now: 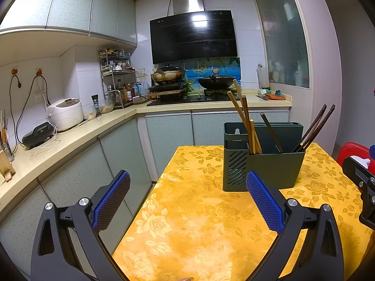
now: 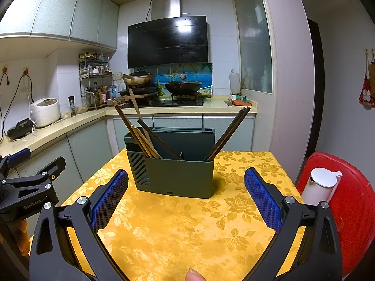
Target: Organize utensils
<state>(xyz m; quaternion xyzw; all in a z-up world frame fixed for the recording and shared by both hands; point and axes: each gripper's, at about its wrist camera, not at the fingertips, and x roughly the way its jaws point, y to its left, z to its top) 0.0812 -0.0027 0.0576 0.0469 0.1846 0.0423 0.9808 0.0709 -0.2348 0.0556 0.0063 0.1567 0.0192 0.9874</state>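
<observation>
A dark green utensil holder (image 1: 269, 166) (image 2: 178, 175) stands on the yellow flowered tablecloth (image 1: 199, 222) (image 2: 178, 229). Light wooden chopsticks (image 1: 246, 121) (image 2: 133, 126) lean left in it, and dark chopsticks (image 1: 314, 128) (image 2: 230, 131) lean right. My left gripper (image 1: 187, 199) hovers open over the table's left front, short of the holder, with nothing between its blue pads (image 1: 112, 201). My right gripper (image 2: 186, 199) is open too, facing the holder squarely, and holds nothing. Each gripper shows at the edge of the other's view.
A red stool (image 2: 351, 210) with a white dispenser (image 2: 321, 185) on it stands right of the table. Left and behind runs an L-shaped counter (image 1: 70, 140) with a rice cooker (image 1: 65, 113), spice rack (image 1: 117, 79) and a stove with two woks (image 1: 215, 82). A fingertip (image 2: 194, 275) shows at the bottom edge.
</observation>
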